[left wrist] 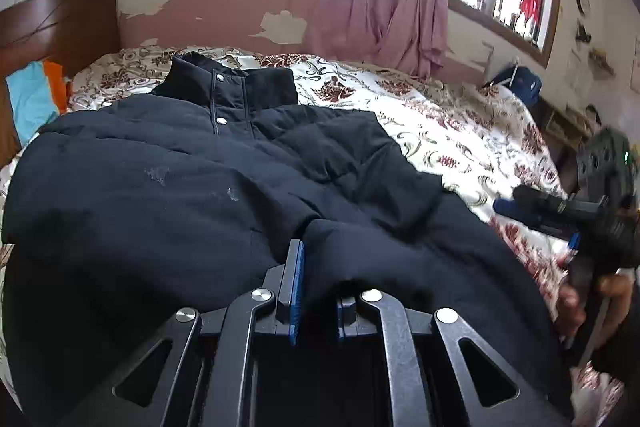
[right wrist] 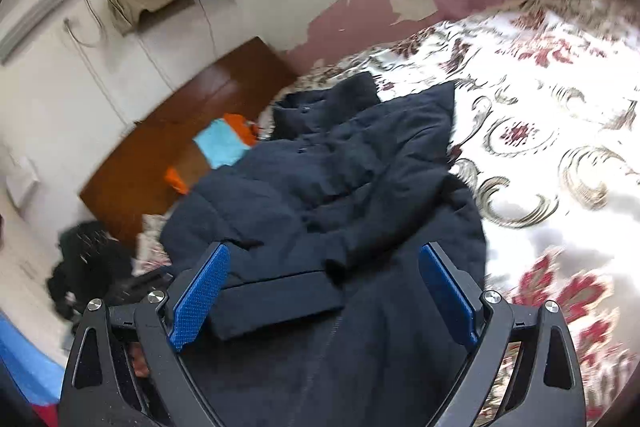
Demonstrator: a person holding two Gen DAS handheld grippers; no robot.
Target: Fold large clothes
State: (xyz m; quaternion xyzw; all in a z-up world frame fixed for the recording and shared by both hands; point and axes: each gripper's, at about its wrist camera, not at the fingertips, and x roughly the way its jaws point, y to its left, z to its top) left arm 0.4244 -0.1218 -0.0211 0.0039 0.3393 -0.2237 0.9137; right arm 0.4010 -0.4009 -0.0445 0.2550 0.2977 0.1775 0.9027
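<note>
A dark padded jacket (left wrist: 224,163) lies partly folded on the flowered bed (left wrist: 460,123), the left gripper (left wrist: 316,291) pinching its fabric, the right gripper (right wrist: 324,291) wide open above it, likely needing another fold.

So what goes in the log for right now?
stage: folding jacket on bed | left gripper: pinching jacket fabric | right gripper: open above jacket, holding nothing

A dark jacket (left wrist: 224,179) lay on the floral bedspread (left wrist: 440,115); the left gripper (left wrist: 318,291) pinched its fabric.
</note>
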